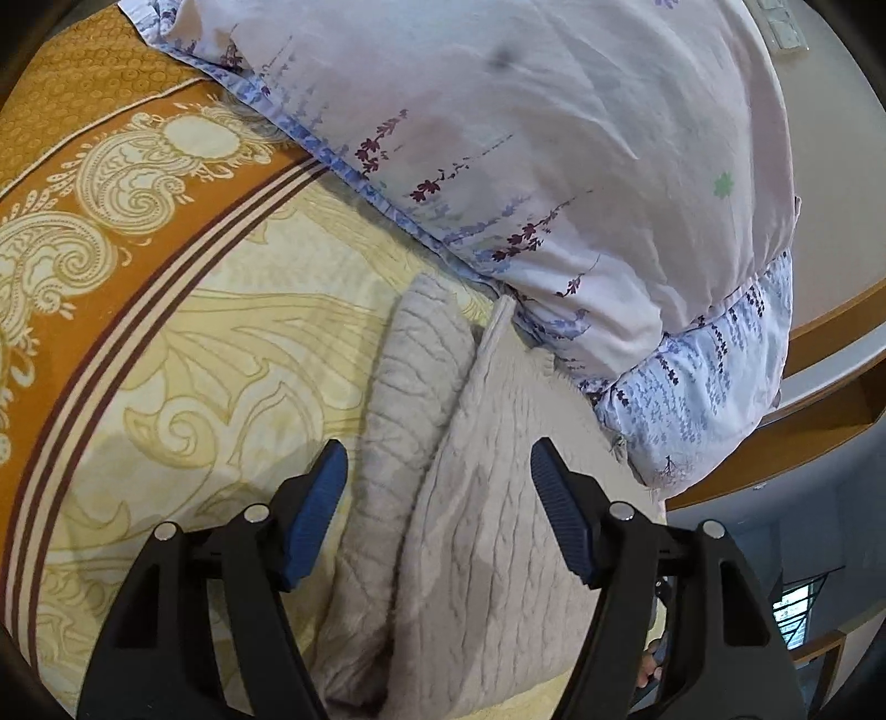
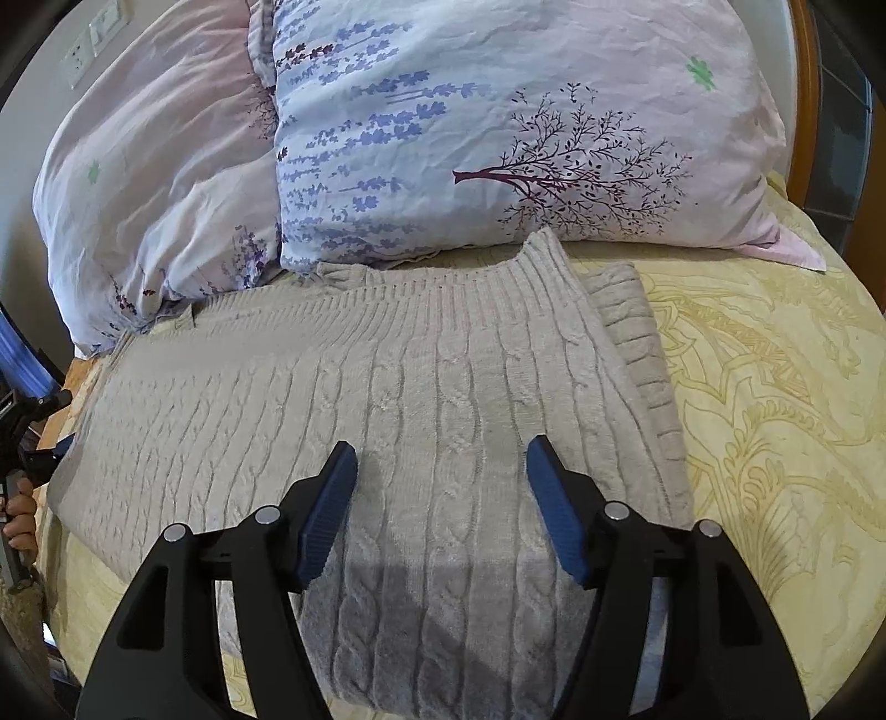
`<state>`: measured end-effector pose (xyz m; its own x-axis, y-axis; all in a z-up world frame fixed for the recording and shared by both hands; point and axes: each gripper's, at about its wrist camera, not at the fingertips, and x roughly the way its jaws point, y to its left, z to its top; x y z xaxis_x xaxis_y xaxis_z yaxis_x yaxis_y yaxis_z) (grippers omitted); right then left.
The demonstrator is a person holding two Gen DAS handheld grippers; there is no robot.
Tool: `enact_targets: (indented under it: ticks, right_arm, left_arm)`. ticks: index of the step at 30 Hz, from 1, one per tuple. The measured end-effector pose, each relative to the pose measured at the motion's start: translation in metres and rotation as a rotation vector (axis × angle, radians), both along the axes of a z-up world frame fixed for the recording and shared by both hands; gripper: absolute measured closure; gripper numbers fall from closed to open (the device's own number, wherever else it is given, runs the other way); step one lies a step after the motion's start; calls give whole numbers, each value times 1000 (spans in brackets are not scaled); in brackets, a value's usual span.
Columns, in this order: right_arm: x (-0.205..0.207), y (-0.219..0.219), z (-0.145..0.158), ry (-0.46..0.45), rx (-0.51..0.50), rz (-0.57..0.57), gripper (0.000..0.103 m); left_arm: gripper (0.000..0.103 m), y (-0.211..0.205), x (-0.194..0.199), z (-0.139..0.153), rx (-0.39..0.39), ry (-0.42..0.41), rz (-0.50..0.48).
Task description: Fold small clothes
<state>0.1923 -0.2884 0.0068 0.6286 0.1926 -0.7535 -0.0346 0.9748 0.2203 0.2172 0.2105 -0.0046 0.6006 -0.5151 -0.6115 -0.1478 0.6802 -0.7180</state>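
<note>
A light grey cable-knit sweater (image 2: 387, 387) lies on the bed, its ribbed edge toward the pillows and one side folded over at the right. It also shows in the left wrist view (image 1: 470, 498), seen along its folded edge. My left gripper (image 1: 437, 471) is open and empty, just above the sweater's fold. My right gripper (image 2: 441, 465) is open and empty, above the middle of the sweater. The left gripper's blue finger (image 2: 22, 354) shows at the far left edge of the right wrist view.
Two floral pillows (image 2: 498, 127) (image 2: 149, 183) lie against the sweater's far edge. The bedspread (image 1: 194, 332) is yellow with an orange patterned border (image 1: 72, 183). A wooden headboard edge (image 1: 830, 332) is at the right, and wall sockets (image 2: 94, 39) are at the upper left.
</note>
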Motion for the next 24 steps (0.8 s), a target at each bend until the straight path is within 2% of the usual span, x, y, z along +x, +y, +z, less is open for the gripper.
enact_targets:
  ticks: [10,16,23,24]
  right_arm:
    - [-3,2,-1,-33,11,12,31]
    - [-6,1,-1,-48,30,17,30]
    - [-7,0,-1,-52,47,17,30]
    - [-8,-1,-1,-52,50,18,30]
  left_arm:
    - [53,-18,14,-4,-12,25,-7]
    - [71,-25,17,-6,-38,45,-4]
    - [72,-33,20,-7,15,67,1]
    - [77,-33,20,-7,17,69,3]
